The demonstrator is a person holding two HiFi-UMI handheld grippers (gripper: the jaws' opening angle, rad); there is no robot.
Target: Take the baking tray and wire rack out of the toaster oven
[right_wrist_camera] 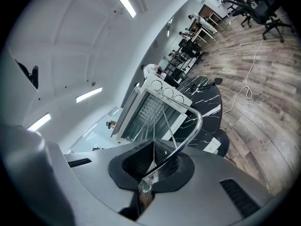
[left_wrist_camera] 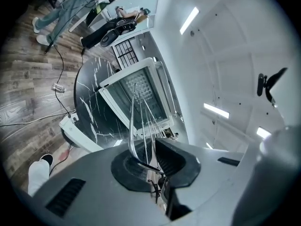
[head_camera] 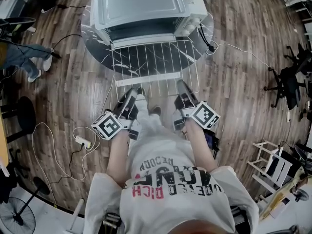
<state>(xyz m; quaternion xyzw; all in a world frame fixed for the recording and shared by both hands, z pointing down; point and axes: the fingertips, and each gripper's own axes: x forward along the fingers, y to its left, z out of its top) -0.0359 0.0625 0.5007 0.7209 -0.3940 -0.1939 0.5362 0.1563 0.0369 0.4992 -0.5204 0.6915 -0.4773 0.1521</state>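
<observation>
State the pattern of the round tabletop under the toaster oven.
The tabletop is black with white marble veining; best in left gripper view.

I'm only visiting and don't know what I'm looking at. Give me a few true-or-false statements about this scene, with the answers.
1. The left gripper and the right gripper are both clamped on the wire rack. True.
2. The toaster oven stands on the wooden floor. False: it stands on a round black table.
3. The oven door is shut. False: it is folded open beneath the rack.
4. Most of the rack lies outside the oven. True.
</observation>
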